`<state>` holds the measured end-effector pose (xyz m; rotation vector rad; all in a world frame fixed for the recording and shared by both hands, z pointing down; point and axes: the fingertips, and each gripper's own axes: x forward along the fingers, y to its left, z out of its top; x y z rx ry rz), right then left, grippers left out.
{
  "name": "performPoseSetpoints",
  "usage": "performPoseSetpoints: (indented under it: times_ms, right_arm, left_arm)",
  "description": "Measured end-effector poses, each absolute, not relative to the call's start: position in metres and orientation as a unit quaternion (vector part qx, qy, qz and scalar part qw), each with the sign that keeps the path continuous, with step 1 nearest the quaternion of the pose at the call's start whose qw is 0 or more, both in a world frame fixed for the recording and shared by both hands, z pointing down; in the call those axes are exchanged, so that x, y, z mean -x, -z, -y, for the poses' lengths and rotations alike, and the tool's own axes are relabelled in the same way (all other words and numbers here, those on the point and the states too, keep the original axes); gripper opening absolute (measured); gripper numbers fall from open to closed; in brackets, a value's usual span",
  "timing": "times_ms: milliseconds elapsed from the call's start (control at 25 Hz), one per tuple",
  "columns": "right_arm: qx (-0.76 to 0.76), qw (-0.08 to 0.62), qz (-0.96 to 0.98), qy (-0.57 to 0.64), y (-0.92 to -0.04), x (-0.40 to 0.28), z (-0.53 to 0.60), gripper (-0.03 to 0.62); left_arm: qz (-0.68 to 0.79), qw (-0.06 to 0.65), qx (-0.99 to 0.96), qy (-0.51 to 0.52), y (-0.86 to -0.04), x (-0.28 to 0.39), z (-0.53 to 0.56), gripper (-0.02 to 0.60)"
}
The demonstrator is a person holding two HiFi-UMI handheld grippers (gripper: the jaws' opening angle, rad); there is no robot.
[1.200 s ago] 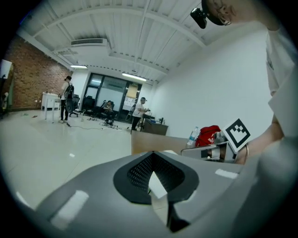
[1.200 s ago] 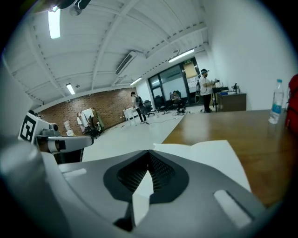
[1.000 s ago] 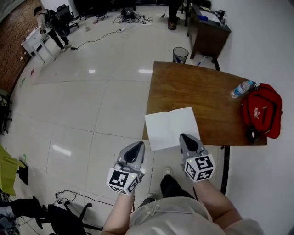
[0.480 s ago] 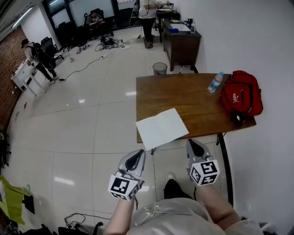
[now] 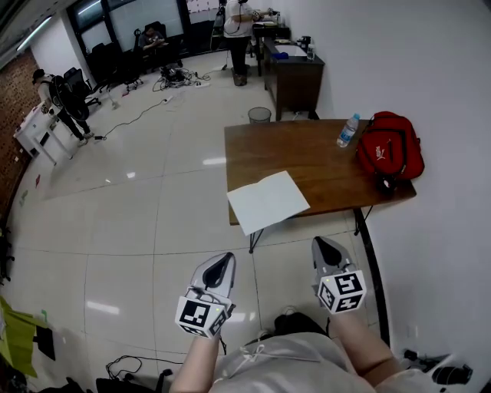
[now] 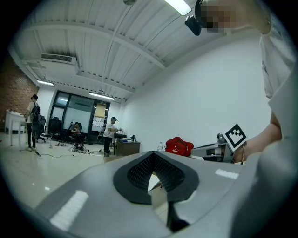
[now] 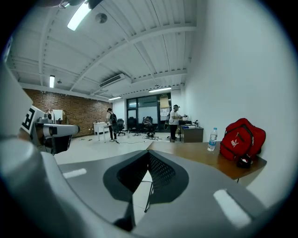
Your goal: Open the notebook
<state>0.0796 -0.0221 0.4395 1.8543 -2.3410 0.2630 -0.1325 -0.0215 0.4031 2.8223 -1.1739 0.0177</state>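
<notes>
Both grippers have withdrawn from the table (image 5: 307, 150). One second ago the right gripper's tip lay at the near edge of the notebook (image 5: 267, 201), and the left gripper sat just short of its near left corner. Now the left gripper (image 5: 222, 263) and the right gripper (image 5: 325, 247) hang over the floor (image 5: 146, 230), well apart from notebook and table. The table now lies farther off in the head view, and more of the far room has come into sight, including a standing person (image 5: 236, 19).

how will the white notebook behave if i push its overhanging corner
The notebook looks thin and flat, so probably light and floppy. Its corner hangs past the table edge, so a push could slide or tip it off.
</notes>
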Motion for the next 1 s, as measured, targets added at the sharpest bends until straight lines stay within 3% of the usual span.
performPoseSetpoints:
  times_ms: [1000]
  right_arm:
    - [-0.563,0.091,0.817,-0.084,-0.451,-0.088,-0.048,0.008]
  left_arm:
    - [0.389,0.066,-0.919,-0.015,-0.417,0.075,-0.03,0.005]
